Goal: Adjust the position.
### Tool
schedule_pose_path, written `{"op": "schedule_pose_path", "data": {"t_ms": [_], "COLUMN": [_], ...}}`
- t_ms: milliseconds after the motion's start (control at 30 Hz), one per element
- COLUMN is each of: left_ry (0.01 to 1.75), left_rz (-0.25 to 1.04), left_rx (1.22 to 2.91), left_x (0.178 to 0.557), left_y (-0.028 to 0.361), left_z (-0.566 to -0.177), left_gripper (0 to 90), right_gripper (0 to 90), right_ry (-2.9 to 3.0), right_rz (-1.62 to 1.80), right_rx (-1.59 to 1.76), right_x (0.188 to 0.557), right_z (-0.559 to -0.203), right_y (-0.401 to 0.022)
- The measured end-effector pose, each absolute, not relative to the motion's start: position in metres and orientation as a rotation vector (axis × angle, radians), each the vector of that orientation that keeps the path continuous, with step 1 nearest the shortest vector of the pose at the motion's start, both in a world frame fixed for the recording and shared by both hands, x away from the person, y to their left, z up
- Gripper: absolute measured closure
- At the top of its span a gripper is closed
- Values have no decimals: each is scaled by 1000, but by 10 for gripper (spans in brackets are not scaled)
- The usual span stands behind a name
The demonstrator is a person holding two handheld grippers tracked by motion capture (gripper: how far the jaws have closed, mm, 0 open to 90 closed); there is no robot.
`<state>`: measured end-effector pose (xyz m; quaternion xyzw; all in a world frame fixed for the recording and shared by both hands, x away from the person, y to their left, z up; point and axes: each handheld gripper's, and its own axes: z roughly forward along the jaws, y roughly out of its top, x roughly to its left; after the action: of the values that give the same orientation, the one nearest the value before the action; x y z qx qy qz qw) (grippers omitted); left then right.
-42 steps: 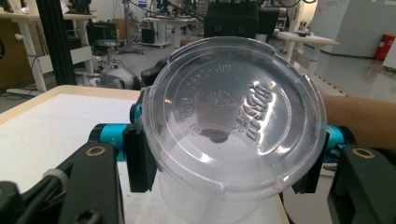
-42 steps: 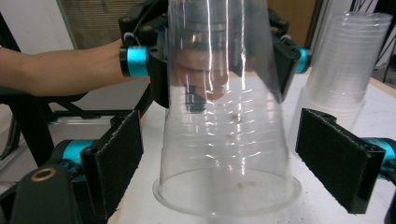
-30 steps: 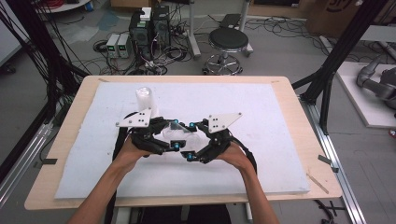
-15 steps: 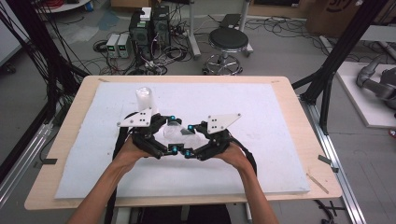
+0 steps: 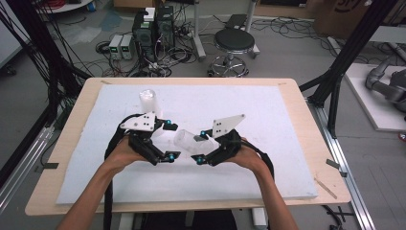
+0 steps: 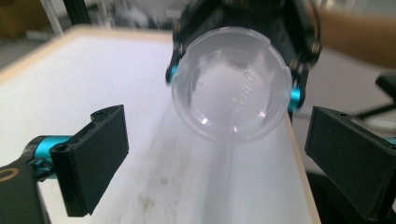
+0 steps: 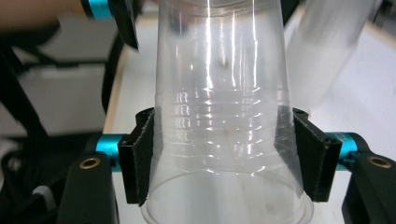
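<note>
A clear plastic cup [image 7: 229, 130], empty inside, is clamped near its rim between the jaws of the right gripper [image 5: 205, 146] and held on its side above the white table mat [image 5: 268, 120]. Its closed base [image 6: 229, 88] faces the left gripper [image 5: 168, 141], whose jaws stand wide apart just short of it. Faint raised markings on the base are unreadable. A second clear cup [image 5: 148, 101] stands apart on the mat.

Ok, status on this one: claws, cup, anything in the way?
Right claw shut on clear cup, cup lying sideways above the table. Left claw open, apart from it. Second cup upright behind the left claw, not in the way.
</note>
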<state>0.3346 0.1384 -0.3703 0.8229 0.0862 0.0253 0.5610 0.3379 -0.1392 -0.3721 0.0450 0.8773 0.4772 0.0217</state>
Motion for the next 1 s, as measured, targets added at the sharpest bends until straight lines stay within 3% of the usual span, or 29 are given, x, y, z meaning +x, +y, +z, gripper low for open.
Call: {"op": "schedule_pose_path", "data": {"t_ms": [367,800,1000], "left_ry": [203,141,109], "left_rz": [3,-15,-20], "left_rx": [2373,2413,2419], "left_x": [345,347,347], "left_y": [126,99,90], "left_z": [-355,-358,-359], "left_gripper": [63,64,110], "right_gripper": [332,335,335], "right_ry": [2974,3038,3046], "right_rz": [920,772,756], "right_rx": [123,74,78], "right_x": [339,342,344], "right_z": [-355,-348,-352], "right_y": [-130,-120,-118]}}
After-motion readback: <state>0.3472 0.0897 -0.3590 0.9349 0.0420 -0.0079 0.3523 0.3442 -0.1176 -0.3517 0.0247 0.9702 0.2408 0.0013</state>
